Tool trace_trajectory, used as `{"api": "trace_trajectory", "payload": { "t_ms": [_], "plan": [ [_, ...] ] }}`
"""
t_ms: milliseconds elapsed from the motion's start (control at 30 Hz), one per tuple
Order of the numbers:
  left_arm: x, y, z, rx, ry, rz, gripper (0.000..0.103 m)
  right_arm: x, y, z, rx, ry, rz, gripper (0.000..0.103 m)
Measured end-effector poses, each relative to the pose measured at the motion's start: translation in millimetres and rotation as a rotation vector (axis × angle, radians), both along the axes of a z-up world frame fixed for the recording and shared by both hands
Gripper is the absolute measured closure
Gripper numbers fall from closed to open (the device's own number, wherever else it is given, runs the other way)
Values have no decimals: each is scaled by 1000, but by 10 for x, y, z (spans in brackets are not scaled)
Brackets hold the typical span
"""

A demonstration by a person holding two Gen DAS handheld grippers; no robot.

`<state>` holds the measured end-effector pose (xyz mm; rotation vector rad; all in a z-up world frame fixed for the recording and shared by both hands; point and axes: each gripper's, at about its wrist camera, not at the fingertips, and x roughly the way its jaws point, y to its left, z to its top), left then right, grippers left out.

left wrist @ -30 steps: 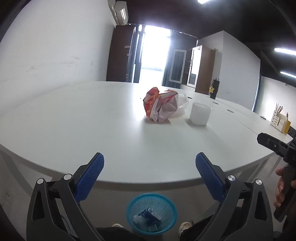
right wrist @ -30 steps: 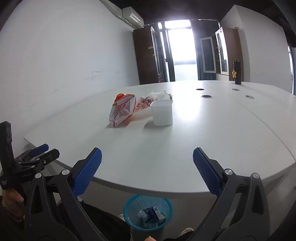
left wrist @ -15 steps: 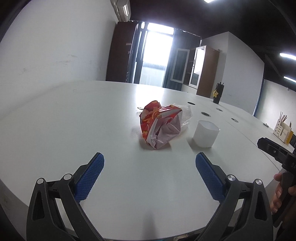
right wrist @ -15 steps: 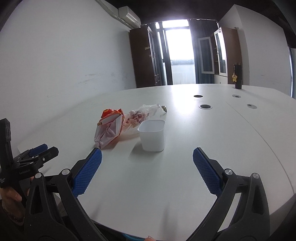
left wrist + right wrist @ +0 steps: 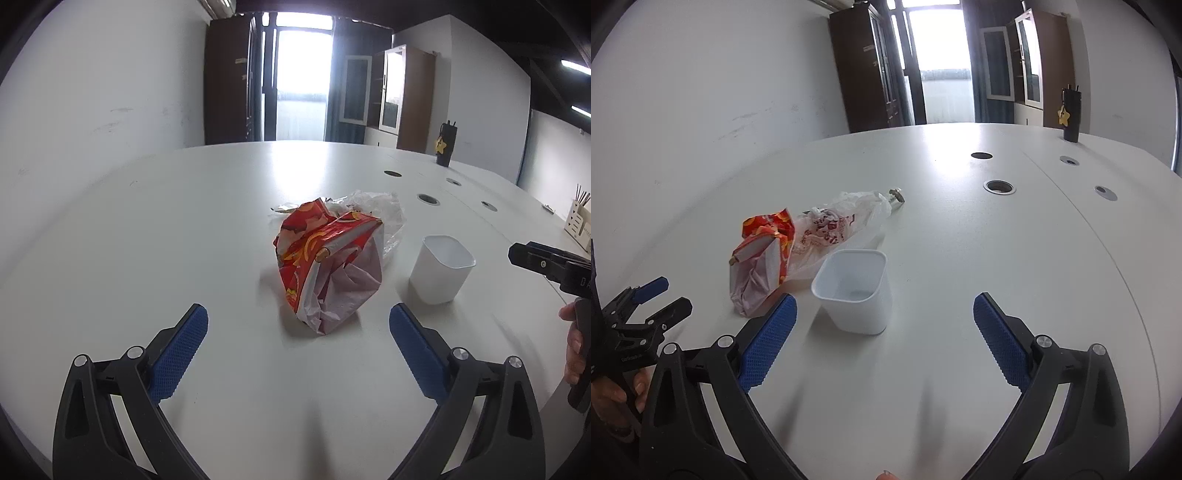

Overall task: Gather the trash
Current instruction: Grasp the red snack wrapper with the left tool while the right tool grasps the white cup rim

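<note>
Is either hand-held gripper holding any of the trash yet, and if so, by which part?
Nothing is held. The left hand-held gripper is open short of the snack bag, and the right hand-held gripper is open near the white cup.

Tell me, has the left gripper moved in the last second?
Yes. The left gripper has advanced over the table toward the red snack bag; the table edge and floor basket have dropped out of view.

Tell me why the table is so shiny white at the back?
Left wrist view: daylight from the doorway glares off the table, washing it out. Right wrist view: the same glare streaks the tabletop; the fisheye lens bends the walls in both.
</note>
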<state>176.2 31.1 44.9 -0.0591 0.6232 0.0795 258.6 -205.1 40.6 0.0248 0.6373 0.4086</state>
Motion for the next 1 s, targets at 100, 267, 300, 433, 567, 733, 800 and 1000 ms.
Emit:
{"api": "trace_trajectory", "payload": {
  "t_ms": [100, 267, 300, 433, 567, 733, 800, 1000],
  "plan": [
    [157, 101, -3, -32, 34, -6, 9, 203, 66, 8, -25, 34, 7, 12],
    [436, 117, 7, -17, 76, -20, 11, 501, 178, -92, -51, 109, 17, 20],
    [481, 105, -1, -10, 84, -24, 14, 543, 203, -111, -60, 121, 19, 22],
    [658, 10, -73, 34, 133, -44, 22, 707, 265, -154, -64, 164, 21, 32],
    [799, -12, -155, 33, 169, -56, 35, 872, 328, -257, -72, 231, 41, 51],
    [879, 27, -273, -36, 207, -65, 86, 928, 297, -337, -60, 267, 42, 76],
    [804, 73, -260, -75, 185, -54, 98, 889, 269, -363, -55, 267, 38, 95],
    [472, 140, -206, -116, 106, -22, 101, 683, 194, -313, -51, 206, 15, 100]
  ]
}}
